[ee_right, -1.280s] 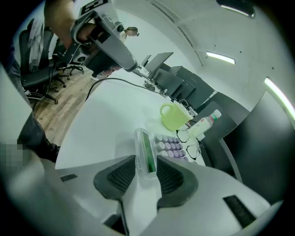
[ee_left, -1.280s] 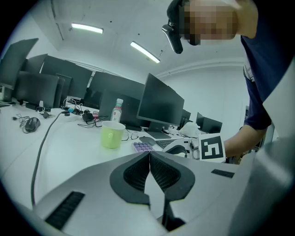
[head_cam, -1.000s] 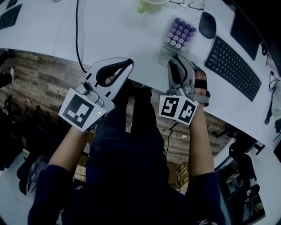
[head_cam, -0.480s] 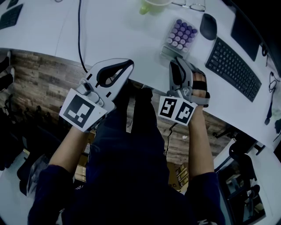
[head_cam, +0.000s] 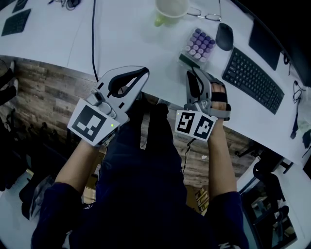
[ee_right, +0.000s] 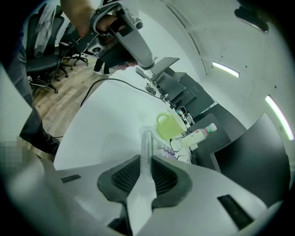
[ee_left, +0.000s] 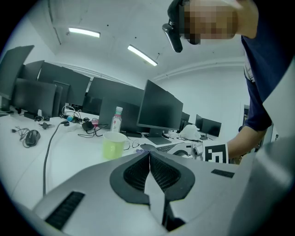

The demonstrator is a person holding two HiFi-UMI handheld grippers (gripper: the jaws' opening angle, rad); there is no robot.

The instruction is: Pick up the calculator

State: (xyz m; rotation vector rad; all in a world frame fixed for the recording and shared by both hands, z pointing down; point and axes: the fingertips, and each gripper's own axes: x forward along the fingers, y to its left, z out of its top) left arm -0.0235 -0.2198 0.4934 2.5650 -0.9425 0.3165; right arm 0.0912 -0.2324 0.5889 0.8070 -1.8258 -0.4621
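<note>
My right gripper (ee_right: 146,161) is shut on a clear test tube (ee_right: 146,140) that sticks out forward between its pads; its jaws have just been closing on it. In the head view this gripper (head_cam: 190,73) is at the desk's near edge, just short of a rack of purple-capped tubes (head_cam: 199,44). My left gripper (head_cam: 144,73) hangs off the desk's near edge, shut with nothing between its pads (ee_left: 138,173). A dark flat keyed device (head_cam: 14,22) lies far left; I cannot tell whether it is a calculator.
On the white desk (head_cam: 126,44) are a green mug (head_cam: 170,8), glasses (head_cam: 206,15), a mouse (head_cam: 224,36), a black keyboard (head_cam: 252,80) and a black cable (head_cam: 93,39). A bottle (ee_right: 199,133) lies behind the mug. Monitors (ee_left: 159,110) line the far side.
The head view has shifted a little, so the desk items sit slightly lower and further left. Both grippers stay at the desk's near edge.
</note>
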